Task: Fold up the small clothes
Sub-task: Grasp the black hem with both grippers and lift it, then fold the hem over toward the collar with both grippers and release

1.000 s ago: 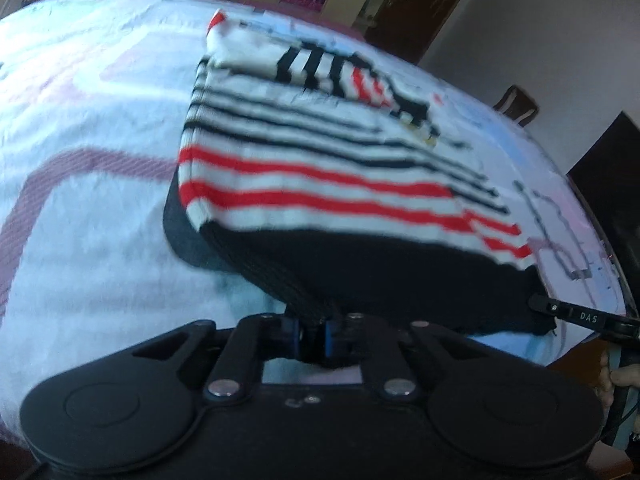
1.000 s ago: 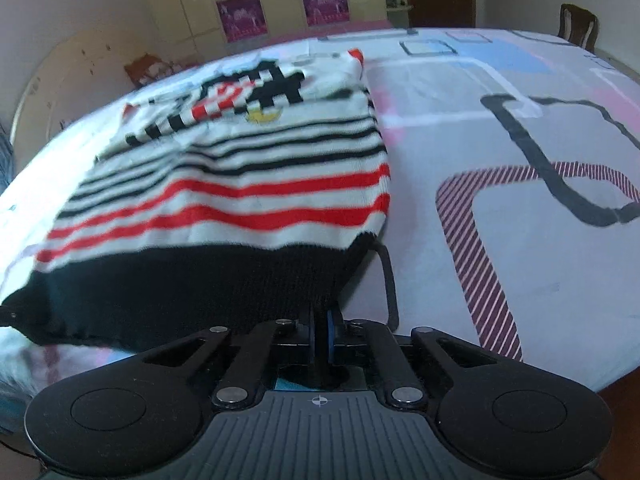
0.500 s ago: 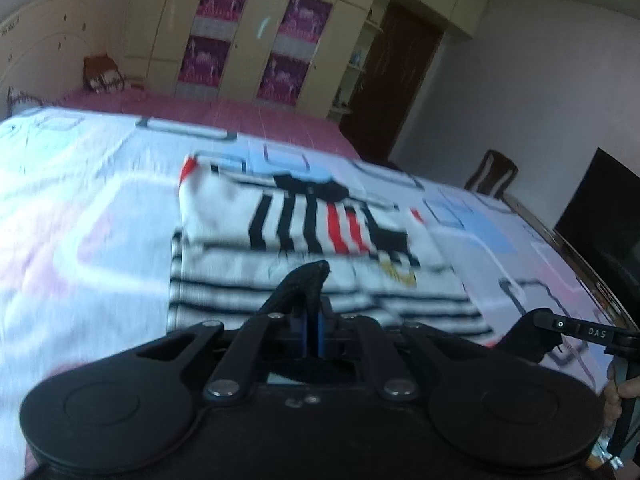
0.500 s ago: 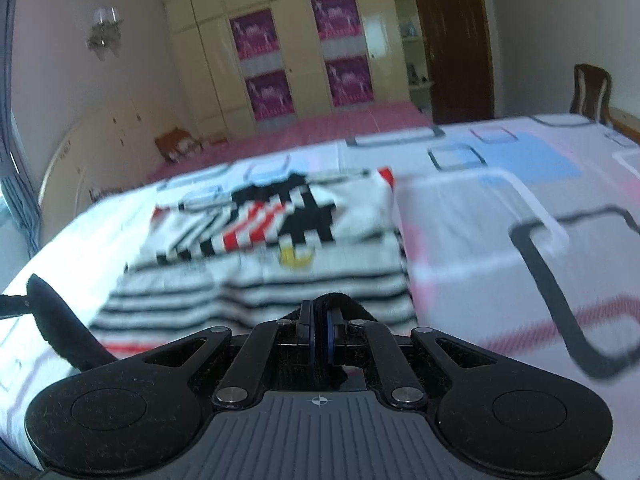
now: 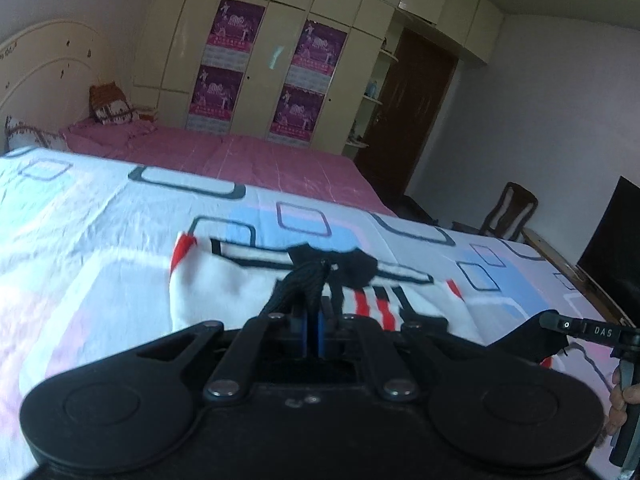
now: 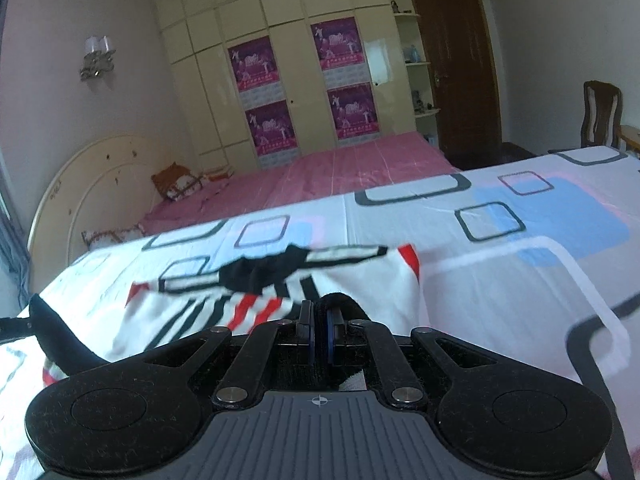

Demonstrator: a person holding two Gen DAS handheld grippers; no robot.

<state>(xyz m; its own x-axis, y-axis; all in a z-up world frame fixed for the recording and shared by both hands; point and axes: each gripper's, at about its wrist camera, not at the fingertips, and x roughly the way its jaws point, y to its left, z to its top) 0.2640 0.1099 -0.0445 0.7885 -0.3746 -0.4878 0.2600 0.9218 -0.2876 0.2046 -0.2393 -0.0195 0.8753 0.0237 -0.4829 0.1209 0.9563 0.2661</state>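
On the left side of the left wrist view the bed sheet (image 5: 100, 248) with its printed squares lies bare; in the lower middle the small striped sweater (image 5: 224, 292) lies on it, white with red and black stripes; the left gripper (image 5: 313, 320) has its fingers pressed together on a fold of the black hem (image 5: 308, 276), which stands up above the tips; at the lower right edge the right gripper (image 5: 576, 330) pinches the other black corner, with a part of the person's hand (image 5: 624, 394) under it. I judge that the step in hand is the fold of the bottom hem over toward the collar end; the next move, I think, calls for both grippers to carry the hem level and together, to lay it down near the far edge of the garment, and only then to let go, otherwise the fold will be skewed. In the right wrist view the black corner held by the left gripper (image 6: 38, 326) shows at the far left; the sweater fills the middle; the right gripper's fingers are closed on black cloth too. Only this view shows the wall lamp (image 6: 96, 58); only the left view shows the dark screen (image 5: 616, 240) at the right.
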